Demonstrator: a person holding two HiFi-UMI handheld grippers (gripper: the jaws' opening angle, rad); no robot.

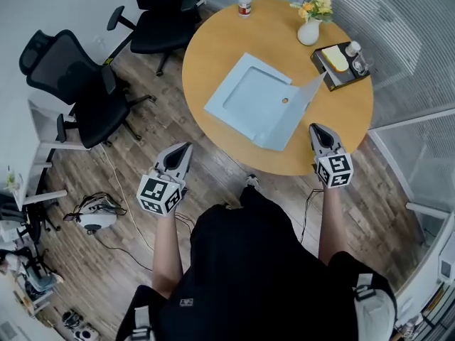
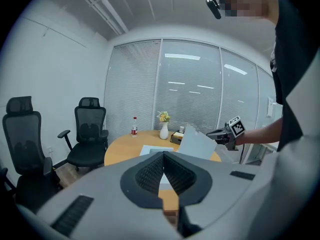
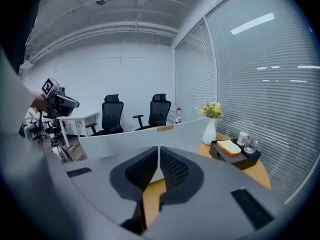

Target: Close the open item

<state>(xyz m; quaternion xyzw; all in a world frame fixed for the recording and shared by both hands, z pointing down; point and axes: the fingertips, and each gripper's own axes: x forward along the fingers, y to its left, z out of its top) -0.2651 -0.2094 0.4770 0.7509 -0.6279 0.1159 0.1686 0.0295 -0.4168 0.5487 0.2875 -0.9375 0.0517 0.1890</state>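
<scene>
Head view, round wooden table (image 1: 213,52), blue folder (image 1: 249,98) — left tool (image 1: 185,148), right tool (image 1: 317,128), both closed

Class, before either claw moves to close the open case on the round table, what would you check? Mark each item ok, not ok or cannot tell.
1. Light blue case lies open on the table, lid raised: ok.
2. Left claw shut and empty: ok.
3. Right claw shut and empty, beside the lid: ok.
4. Nothing lies on the case's base to block closing: ok.
5. Black tray clear of the lid: cannot tell.
</scene>
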